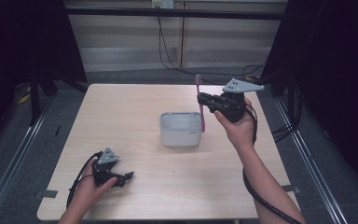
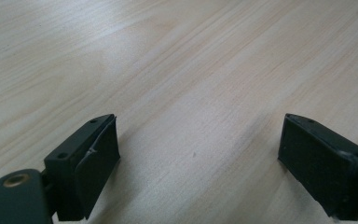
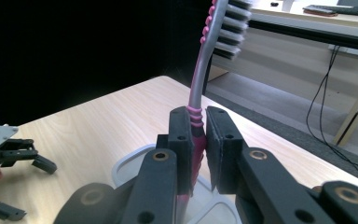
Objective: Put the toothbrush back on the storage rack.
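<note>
On top of the big wooden bench (image 1: 135,112) sits a grey box (image 1: 180,129) with its top open, close to the middle. Near the front edge of the bench, on the left side, the left tool (image 1: 127,177) rests low on the wood in the person's left hand (image 1: 89,190). Its two black jaws stand wide apart, with nothing between them but bare wood. Up in the air, by the right side of the grey box, the right tool (image 1: 200,99) is held in the person's right hand (image 1: 237,127). Its jaws are squeezed together on a pink and grey toothbrush (image 3: 199,105). They pinch the handle about halfway up. The toothbrush stands almost straight, with the bristles at the top and the pink bottom end hanging down by the box's right edge. It looks like the step now is putting the toothbrush into the box. Next, the right tool would need to come down slowly and keep the toothbrush straight, so the bottom end goes inside the box and does not bump the rim. Then the jaws could let go.
</note>
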A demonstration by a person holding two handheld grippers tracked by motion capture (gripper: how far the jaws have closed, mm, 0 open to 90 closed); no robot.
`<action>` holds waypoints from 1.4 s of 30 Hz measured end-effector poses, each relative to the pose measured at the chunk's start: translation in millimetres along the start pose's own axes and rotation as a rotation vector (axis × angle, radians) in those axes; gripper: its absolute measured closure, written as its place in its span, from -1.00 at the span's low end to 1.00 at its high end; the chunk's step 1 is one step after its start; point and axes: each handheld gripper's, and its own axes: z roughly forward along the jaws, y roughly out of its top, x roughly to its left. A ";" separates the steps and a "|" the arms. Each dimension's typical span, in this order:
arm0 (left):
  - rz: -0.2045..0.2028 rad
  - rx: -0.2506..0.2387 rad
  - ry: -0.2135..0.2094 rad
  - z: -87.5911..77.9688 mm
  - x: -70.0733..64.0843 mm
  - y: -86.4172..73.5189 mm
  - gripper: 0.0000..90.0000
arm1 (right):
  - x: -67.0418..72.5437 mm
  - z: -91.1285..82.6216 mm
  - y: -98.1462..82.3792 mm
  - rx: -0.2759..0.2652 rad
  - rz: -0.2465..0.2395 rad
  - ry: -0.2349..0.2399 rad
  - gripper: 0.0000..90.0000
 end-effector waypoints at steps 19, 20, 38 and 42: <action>0.000 0.000 0.000 0.0 0.0 0.0 -0.74 | -7.8 5.1 3.2 -0.023 0.017 -0.050 0.80; 0.000 -0.001 0.001 0.1 -0.1 0.0 -0.74 | -8.5 5.7 3.2 -0.024 0.018 -0.052 0.81; 0.000 0.000 0.000 0.0 0.0 0.0 -0.74 | -13.5 15.8 5.3 -0.052 0.031 -0.077 0.80; 0.000 0.000 0.000 0.0 0.0 0.0 -0.74 | -14.5 17.9 5.6 -0.054 0.033 -0.083 0.80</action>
